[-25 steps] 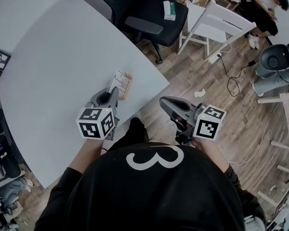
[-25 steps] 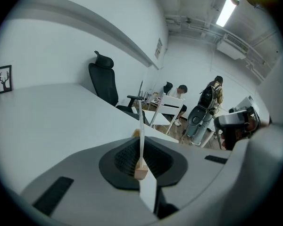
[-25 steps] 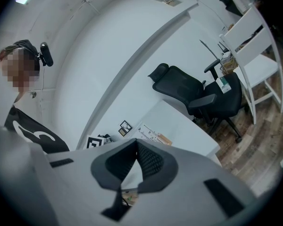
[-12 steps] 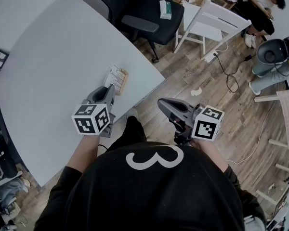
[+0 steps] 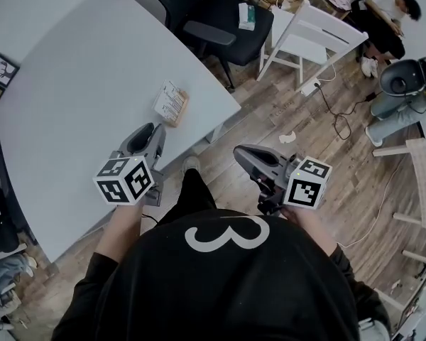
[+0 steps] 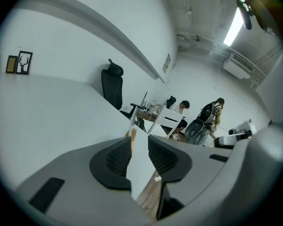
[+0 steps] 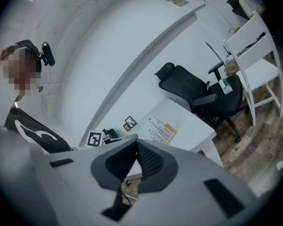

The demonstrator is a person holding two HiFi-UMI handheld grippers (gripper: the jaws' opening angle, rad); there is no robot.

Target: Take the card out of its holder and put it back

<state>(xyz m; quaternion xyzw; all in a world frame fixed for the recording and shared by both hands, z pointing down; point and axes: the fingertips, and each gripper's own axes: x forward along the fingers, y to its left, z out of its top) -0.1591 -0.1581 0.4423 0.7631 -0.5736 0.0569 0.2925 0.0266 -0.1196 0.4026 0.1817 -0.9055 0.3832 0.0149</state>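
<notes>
1. Counter (image 5: 78, 69) — white and broad; it carries the task's things near one corner.
2. Left gripper (image 6: 140, 145) — near the holder but apart from it. The jaws are opening, and only counter and floor show through the gap, with nothing between them.
3. Right gripper (image 7: 136, 142) — off the counter, over the floor, jaws pressed together at the tips on nothing.
4. Holder (image 5: 178, 114) — a small wooden block. We judge it light and apt to slide or tip under a skewed pull.
5. Card (image 5: 169, 99) — thin and printed, seated leaning in the holder. We judge it light, bendy and easily creased. Take the free upper edge, flat on both faces, and lift along the slot.
</notes>
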